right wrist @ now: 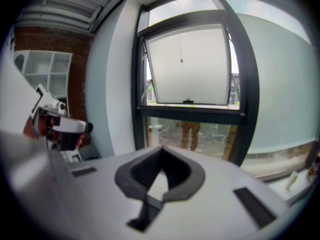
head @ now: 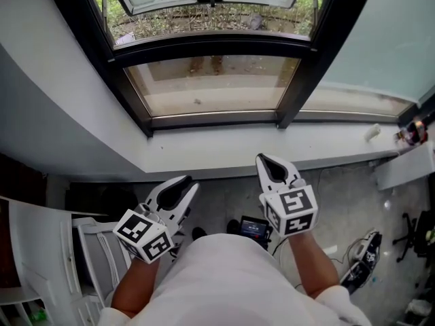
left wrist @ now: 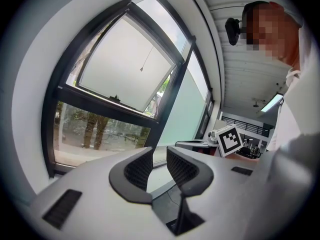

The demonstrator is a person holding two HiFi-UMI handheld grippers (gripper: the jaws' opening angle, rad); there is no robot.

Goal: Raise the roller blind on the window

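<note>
Facing the window [head: 211, 46], left tongs [left wrist: 159, 155] gape empty, right tongs [right wrist: 161, 152] clench; only gripper views show a cord [right wrist: 181, 46].

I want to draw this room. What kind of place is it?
Probably an office or workroom, though I can't be sure: a big black-framed window, white shelves and a brick wall behind them.

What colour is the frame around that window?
Black. The window frame is dark all round, and it shows best in the head view.
</note>
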